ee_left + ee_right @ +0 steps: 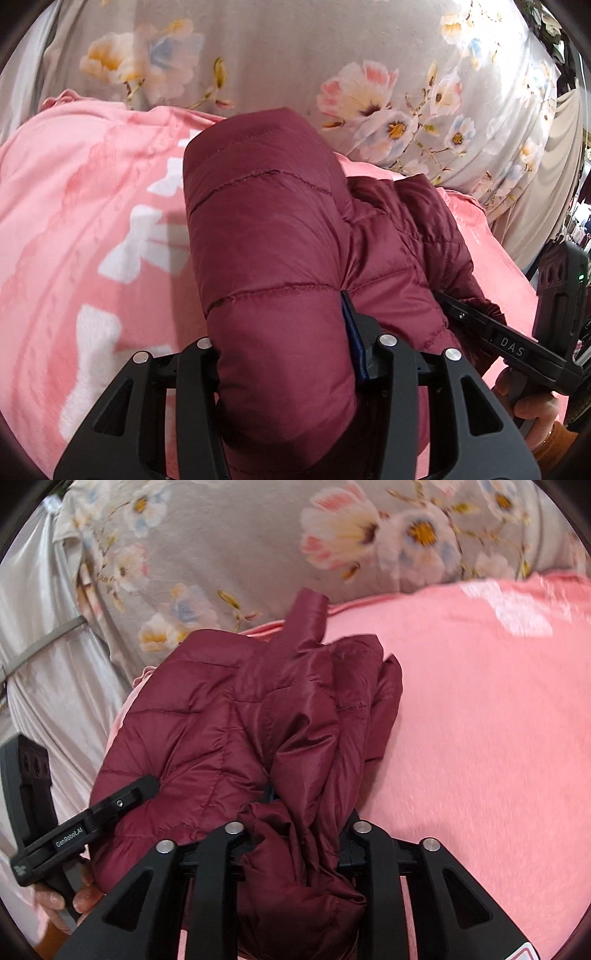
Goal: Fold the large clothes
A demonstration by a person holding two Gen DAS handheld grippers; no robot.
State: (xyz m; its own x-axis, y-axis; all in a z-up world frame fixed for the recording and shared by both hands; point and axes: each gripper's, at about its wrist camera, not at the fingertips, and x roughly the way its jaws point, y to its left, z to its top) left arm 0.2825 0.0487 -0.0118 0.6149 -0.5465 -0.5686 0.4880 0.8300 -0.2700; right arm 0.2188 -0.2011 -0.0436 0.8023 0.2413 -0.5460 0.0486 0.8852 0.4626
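Both tongs are working on one garment here, a maroon quilted puffer jacket, bunched up and lying on a pink fleece blanket with white shapes on it. Beyond the blanket a grey floral bedsheet is spreading across the bed, and paler grey fabric is hanging off at the side.

From the left wrist view, the left tongs are clenching a thick, rounded fold of the jacket: the padded roll is filling the gap between the two black arms, with a blue pad pressing into its right flank. The quilted stitching is running across the roll, which is bulging up and away from the camera. At the lower right of that view the right tongs are reaching in from the side, nose tucked against the crumpled part of the jacket, and a hand with an orange cuff is gripping the handle.

From the right wrist view, the right tongs are grasping a gathered, wrinkled bundle of the same jacket, the cloth squeezing up between the arms and spilling forward. A narrow strip of the jacket is sticking up toward the bedsheet. The left tongs are coming in at lower left, tip pressing into the quilted panel, a hand holding on beneath. The blanket is filling the right side.
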